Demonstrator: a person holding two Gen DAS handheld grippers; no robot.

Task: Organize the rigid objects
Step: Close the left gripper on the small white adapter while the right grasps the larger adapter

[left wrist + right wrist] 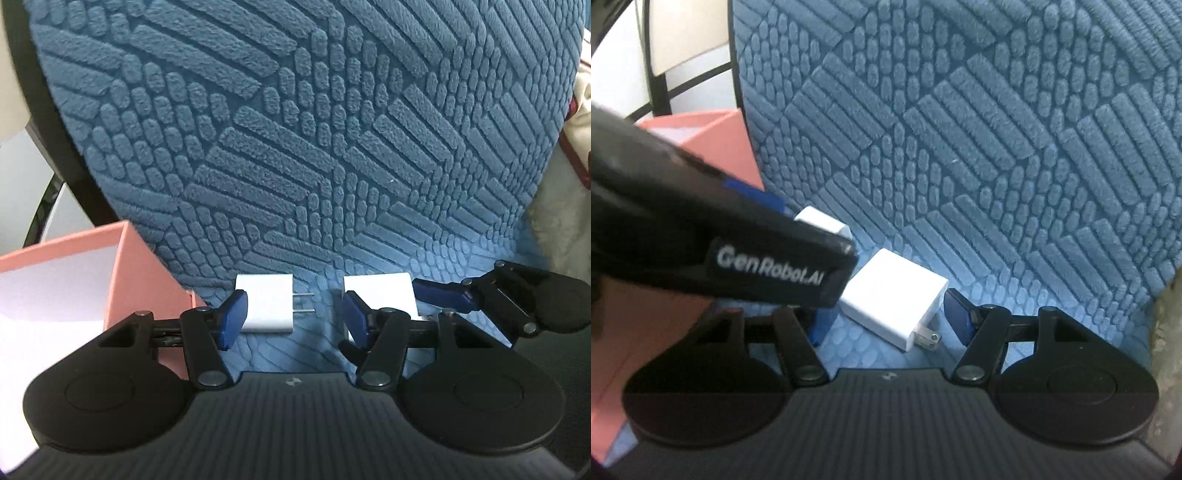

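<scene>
Two white plug adapters lie on a blue textured mat (295,129). In the left wrist view, the left adapter (266,308) lies between my open left gripper's (293,317) blue fingers, prongs pointing right. The second adapter (380,295) lies to its right, beside the right gripper's fingers (439,293). In the right wrist view, my open right gripper (890,325) straddles this second adapter (894,299), its prongs pointing toward the camera. The other adapter (822,223) lies behind, partly hidden by the left gripper's body (738,243).
A pink open box (122,266) with a white inside stands at the mat's left edge; it also shows in the right wrist view (713,144). A black chair frame (657,85) is at the far left. Cream fabric (576,129) lies to the right.
</scene>
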